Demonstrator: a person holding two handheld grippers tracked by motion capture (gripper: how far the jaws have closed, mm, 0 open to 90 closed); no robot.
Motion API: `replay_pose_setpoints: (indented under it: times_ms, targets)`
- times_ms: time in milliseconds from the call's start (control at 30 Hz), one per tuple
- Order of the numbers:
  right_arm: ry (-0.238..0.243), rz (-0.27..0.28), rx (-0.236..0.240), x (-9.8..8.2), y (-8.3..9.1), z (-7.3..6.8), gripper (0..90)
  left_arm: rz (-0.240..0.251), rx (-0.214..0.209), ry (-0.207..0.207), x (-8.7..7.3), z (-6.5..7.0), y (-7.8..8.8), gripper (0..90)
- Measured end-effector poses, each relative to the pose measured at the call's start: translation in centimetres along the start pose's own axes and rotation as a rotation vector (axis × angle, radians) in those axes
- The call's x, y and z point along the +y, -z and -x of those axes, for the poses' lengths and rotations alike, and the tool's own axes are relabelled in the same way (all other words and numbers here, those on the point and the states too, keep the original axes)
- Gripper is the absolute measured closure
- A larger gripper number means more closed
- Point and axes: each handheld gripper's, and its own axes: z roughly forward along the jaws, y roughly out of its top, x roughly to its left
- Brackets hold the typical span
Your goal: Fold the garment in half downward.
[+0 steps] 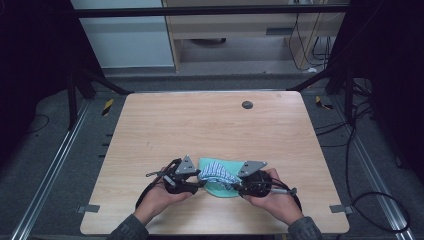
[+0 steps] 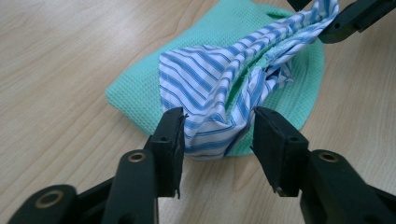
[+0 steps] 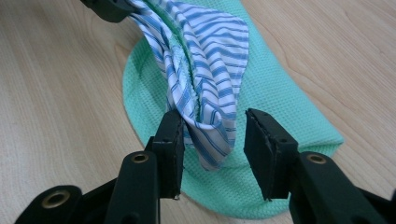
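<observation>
High view: wood table (image 1: 200, 130), grey floor (image 1: 60, 150); both jaws part-open round striped cloth (image 1: 218, 174), grip unclear.

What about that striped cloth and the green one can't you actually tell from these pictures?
- High view: striped cloth too small to tell what kind of item it is.
- Left gripper view: green cloth is partly covered by the striped cloth, so its full shape is hidden.
- Right gripper view: left gripper is cut off by the top edge.

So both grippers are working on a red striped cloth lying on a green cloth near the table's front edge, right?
Not quite: the striped cloth is blue and white, not red, as the left gripper view shows. The rest holds: both the left gripper and right gripper are at it, over the green cloth.
</observation>
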Motion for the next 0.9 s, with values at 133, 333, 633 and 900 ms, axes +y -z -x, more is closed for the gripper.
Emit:
replay_pose_setpoints:
  times_ms: [133, 333, 633, 900]
  targets:
    - [-0.001, 0.008, 0.008, 0.0, 0.1, -0.3, 55.8, 0.001, -0.006, -0.003, -0.4, 0.4, 0.0, 57.6]
    - [0.012, 0.011, 0.017, -0.2, 0.1, -0.7, 64.6, -0.008, 0.007, -0.016, -0.9, 0.2, -0.3, 69.3]
    - [0.047, 0.002, 0.028, -0.5, -0.2, -1.0, 83.7, -0.032, 0.002, -0.037, -1.1, 0.6, -0.8, 83.9]
    - [0.074, -0.017, 0.045, -0.9, -0.5, -1.4, 86.3, -0.042, -0.013, -0.046, -1.6, 0.8, -0.8, 85.3]
